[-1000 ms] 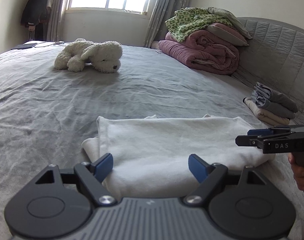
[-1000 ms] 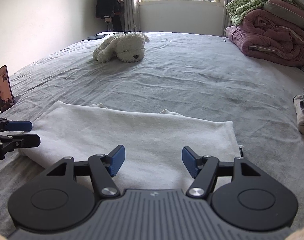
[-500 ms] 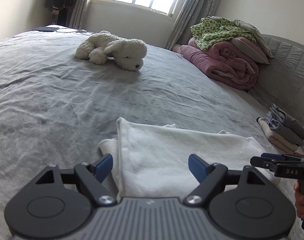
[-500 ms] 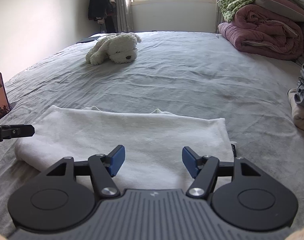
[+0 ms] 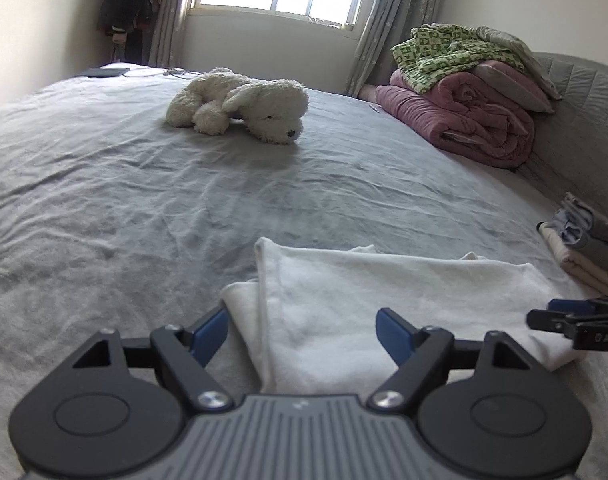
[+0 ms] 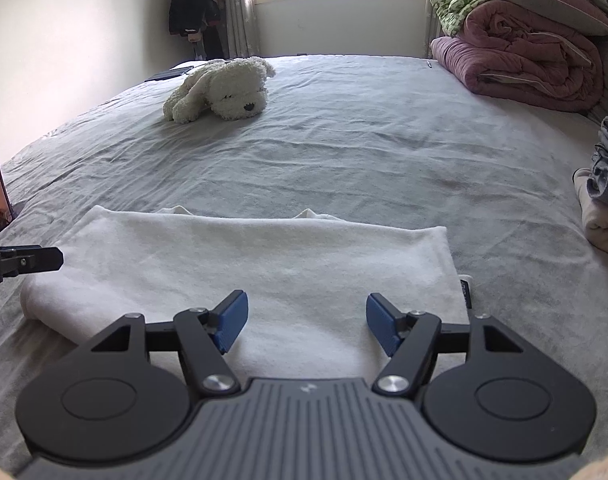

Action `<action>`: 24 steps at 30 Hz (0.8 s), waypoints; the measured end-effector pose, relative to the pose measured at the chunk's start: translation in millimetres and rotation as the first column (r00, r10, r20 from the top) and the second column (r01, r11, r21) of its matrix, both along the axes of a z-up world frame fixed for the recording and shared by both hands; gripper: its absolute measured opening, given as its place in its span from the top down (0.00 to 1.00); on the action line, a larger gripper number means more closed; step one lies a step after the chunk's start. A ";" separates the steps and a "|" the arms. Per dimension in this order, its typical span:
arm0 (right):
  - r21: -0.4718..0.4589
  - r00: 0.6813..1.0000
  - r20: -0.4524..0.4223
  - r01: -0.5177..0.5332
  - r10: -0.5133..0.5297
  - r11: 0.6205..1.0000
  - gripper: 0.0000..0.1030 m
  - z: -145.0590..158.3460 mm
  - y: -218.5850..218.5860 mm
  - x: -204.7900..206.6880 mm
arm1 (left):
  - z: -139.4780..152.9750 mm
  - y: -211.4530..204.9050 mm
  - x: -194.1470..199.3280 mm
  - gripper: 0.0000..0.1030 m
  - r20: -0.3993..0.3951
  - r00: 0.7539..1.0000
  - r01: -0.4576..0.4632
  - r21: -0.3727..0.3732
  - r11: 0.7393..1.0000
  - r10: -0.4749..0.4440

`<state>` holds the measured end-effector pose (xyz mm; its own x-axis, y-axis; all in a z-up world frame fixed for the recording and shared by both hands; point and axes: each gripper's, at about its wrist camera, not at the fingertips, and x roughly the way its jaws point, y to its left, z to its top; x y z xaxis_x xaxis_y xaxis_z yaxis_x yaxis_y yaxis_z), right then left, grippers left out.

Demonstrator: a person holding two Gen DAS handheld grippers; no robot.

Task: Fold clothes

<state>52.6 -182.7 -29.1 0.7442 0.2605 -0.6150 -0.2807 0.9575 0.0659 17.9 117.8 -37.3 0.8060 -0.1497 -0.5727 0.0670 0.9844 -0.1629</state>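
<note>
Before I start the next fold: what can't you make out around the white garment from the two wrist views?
- White garment: near edge hidden behind each gripper's body, both views.
- Garment tag: print too small, right wrist view.
- Folded stack: cut off by the right edge.
- Right gripper: one finger edge-on at the frame edge, left wrist view.

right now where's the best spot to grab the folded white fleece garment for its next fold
Probably the two short ends of the folded white fleece garment: left gripper at the layered left end, right gripper at the right corner, both from the near side. It lies flat and long.
</note>
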 end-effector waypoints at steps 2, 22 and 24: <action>-0.048 1.000 0.022 0.010 -0.009 0.999 0.33 -1.0 -7.4 -3.3 | -4.3 6.1 -0.1 0.24 -0.012 0.999 -0.032 0.084 0.996 0.033; 0.038 0.970 -0.097 0.229 -0.225 0.973 0.29 -3.5 -74.2 -12.8 | -2.8 29.7 22.4 0.25 -0.288 0.948 -0.195 -0.193 0.962 0.135; 0.043 0.967 -0.108 0.235 -0.229 0.971 0.28 -4.7 -73.7 -11.1 | -1.1 30.5 25.6 0.36 -0.302 0.940 -0.220 -0.190 0.957 0.156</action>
<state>41.6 -256.4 -33.8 0.7225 0.1237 -0.6802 -0.0403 0.9897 0.1371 43.5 148.3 -38.3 0.6420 -0.1583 -0.7502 -0.1955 0.9123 -0.3599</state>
